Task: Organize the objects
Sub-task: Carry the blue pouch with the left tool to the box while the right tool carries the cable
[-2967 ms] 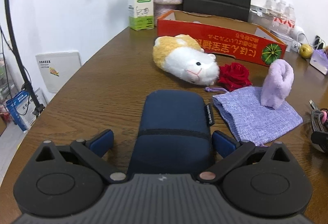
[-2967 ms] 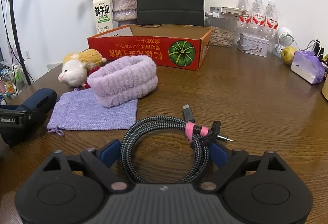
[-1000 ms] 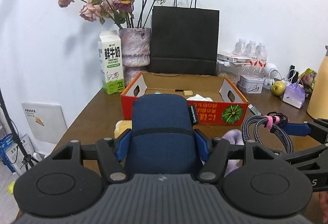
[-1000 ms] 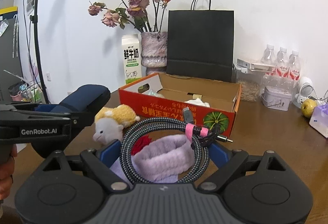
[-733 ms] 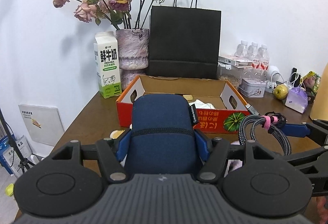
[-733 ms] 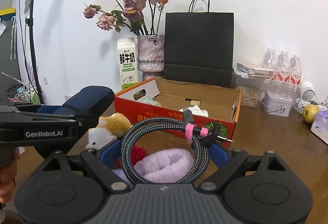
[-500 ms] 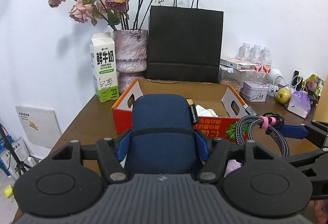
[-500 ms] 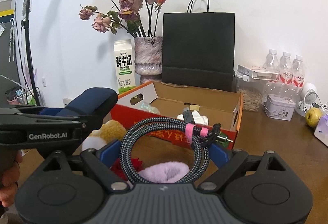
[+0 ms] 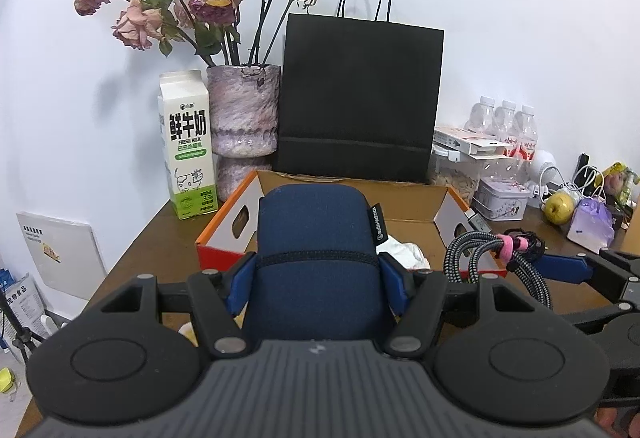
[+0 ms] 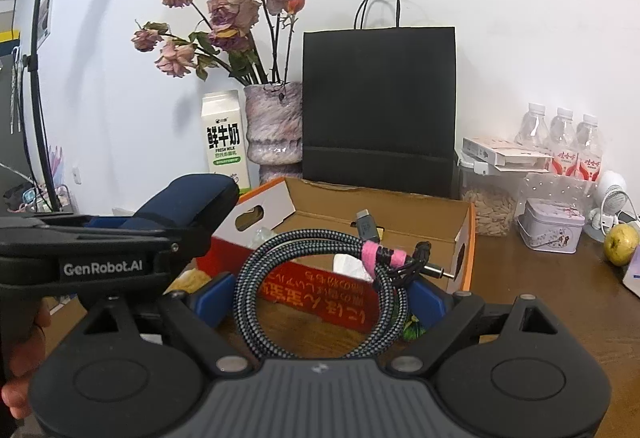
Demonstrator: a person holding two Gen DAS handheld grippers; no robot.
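Three seconds back both tools sat low on the table over their targets; now each is lifted and carried toward the cardboard box (image 9: 404, 205), which has grown from a far strip to fill the middle of both views. The left gripper (image 9: 316, 278) is clamped on a navy pouch (image 9: 316, 238) that blocks the centre of its view, its blue pads pressed against the pouch's sides. The right gripper (image 10: 320, 296) is closed on a coiled braided cable (image 10: 320, 278) bound with a pink strap, the coil standing upright between the pads in the lower middle of its frame. Both things now hang just before the box's near red wall, so my reading is that pick-up is finished and what remains is to reach over the rim and let go inside, where a white crumpled thing already lies. Readable writing: "GenRobot.AI" on the left tool's side, seen at the left of the right view; "FRESH MILK" under large Chinese characters on the milk carton (image 9: 186, 153) at left of centre; yellow characters printed upside down on the box's red front; a small tag on the pouch whose print is too fine to make out.
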